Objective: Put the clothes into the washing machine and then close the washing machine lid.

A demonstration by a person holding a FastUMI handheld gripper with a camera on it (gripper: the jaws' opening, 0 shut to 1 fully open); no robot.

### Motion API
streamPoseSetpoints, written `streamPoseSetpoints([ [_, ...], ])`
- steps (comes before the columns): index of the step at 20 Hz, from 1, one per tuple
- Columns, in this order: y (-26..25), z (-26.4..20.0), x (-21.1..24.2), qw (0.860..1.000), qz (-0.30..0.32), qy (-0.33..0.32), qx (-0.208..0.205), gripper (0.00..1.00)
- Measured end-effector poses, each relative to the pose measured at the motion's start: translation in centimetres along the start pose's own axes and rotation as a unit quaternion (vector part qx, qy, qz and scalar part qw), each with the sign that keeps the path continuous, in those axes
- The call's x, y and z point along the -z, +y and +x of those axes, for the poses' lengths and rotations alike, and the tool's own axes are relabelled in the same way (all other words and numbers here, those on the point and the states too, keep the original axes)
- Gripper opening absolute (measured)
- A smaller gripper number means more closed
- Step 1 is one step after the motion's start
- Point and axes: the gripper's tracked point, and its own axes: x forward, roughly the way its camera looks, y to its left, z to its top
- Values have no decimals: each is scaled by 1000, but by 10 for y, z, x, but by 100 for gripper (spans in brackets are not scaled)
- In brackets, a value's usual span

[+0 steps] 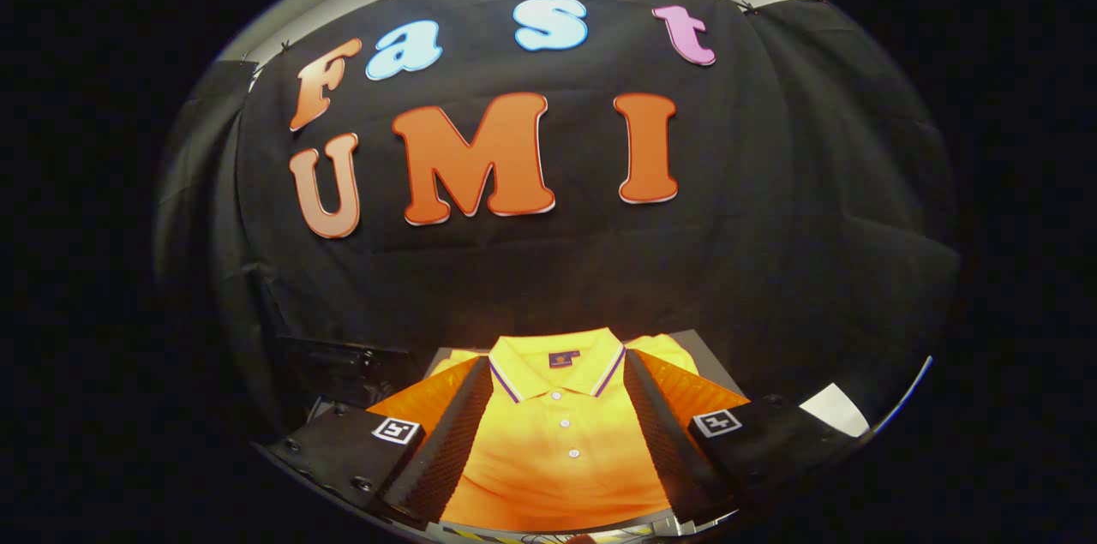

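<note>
A folded yellow polo shirt (561,433) lies flat on a grey surface (698,349), collar pointing away from me toward the black cloth wall. It has a striped collar and a row of white buttons down the placket. My gripper (559,377) hovers over the shirt with its two fingers spread wide, one on each side of the collar and placket. Nothing is pinched between the fingers; the shirt shows through the gap.
A dark box-like object (343,368) stands just left of the shirt against the wall. A white patch (836,409) shows at the right beyond the right finger. The black cloth wall rises close behind the shirt.
</note>
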Motion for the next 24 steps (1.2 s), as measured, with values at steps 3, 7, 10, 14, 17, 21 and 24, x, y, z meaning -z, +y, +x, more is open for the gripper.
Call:
streamPoseSetpoints([
  [3,-4,33,34,999,-5,52,2,100],
  [7,-10,62,71,993,-3,115,7,100],
  [10,-16,74,82,990,0,140,12,100],
  [14,-20,80,97,984,-7,175,23,99],
  [17,-19,80,98,982,-13,186,21,100],
  [21,-19,82,98,981,-13,194,13,100],
  [24,-15,80,100,981,-10,196,16,91],
])
